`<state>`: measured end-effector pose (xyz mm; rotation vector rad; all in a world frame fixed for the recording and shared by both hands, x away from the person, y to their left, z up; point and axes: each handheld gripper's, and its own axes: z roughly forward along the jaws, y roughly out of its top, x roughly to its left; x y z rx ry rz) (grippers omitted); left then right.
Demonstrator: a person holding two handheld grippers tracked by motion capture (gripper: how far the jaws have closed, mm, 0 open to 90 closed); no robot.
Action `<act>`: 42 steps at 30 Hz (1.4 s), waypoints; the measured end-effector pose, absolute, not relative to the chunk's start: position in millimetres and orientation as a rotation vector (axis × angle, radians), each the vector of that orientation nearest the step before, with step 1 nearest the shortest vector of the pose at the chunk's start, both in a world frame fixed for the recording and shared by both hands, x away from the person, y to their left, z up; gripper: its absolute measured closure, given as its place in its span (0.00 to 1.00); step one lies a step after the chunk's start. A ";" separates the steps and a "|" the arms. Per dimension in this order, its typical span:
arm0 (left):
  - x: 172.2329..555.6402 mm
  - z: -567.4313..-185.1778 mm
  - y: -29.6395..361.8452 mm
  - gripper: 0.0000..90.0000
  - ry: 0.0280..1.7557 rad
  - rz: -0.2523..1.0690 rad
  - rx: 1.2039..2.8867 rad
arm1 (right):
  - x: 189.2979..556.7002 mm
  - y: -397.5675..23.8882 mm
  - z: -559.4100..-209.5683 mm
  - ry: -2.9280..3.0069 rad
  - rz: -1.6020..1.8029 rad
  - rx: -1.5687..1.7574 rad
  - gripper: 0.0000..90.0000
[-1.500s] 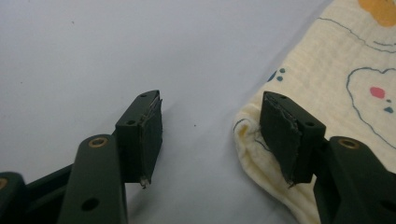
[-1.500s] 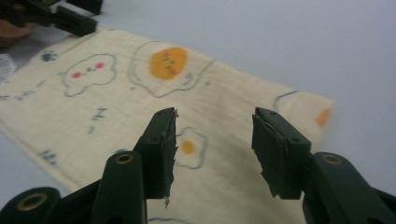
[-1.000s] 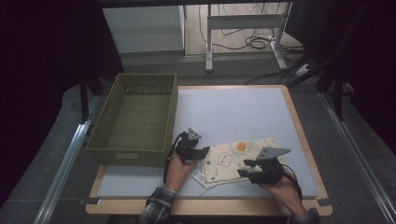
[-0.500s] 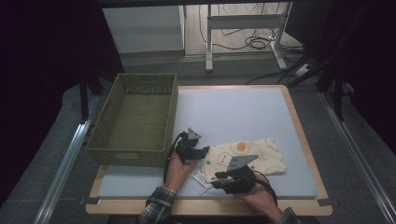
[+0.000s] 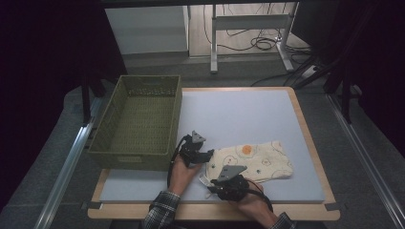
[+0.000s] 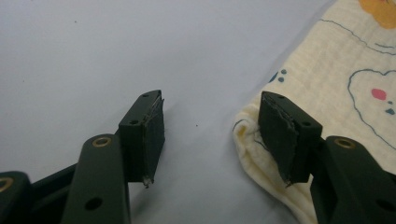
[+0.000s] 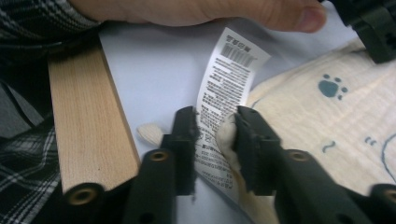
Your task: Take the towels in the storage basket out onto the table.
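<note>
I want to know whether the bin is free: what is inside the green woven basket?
Nothing shows inside the green woven basket: its mesh floor looks bare. The strip of floor behind its near wall is hidden.

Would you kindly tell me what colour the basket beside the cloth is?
Olive green basket, shown best in the high view.

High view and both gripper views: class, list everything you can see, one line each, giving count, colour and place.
Basket: one, olive green, left on the mat.
Cloth: one, cream with printed figures, near edge of the mat.
Label: one, white, at the cloth's corner.
Mat: one, pale blue-grey, on the table.
Table: one, wood rim.
Left gripper: black, open, one jaw against the cloth's edge.
Right gripper: black, jaws just closing on the label and cloth.
</note>
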<state>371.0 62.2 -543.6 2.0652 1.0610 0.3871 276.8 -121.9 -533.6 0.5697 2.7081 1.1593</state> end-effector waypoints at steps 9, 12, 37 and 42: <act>368.5 -542.8 61.2 0.84 0.977 0.355 2.085 | 284.1 -128.0 -534.1 2.734 1.202 0.600 0.94; 364.7 -542.0 57.3 0.94 0.946 0.378 2.105 | 284.8 -128.7 -534.0 2.741 1.212 0.600 0.95; 377.8 -496.2 17.0 0.96 0.804 0.403 2.014 | 286.9 -195.0 -488.3 2.549 1.315 0.669 0.95; 383.6 -492.2 -2.6 0.96 0.759 0.406 2.029 | 287.4 -216.3 -489.2 2.514 1.299 0.716 0.95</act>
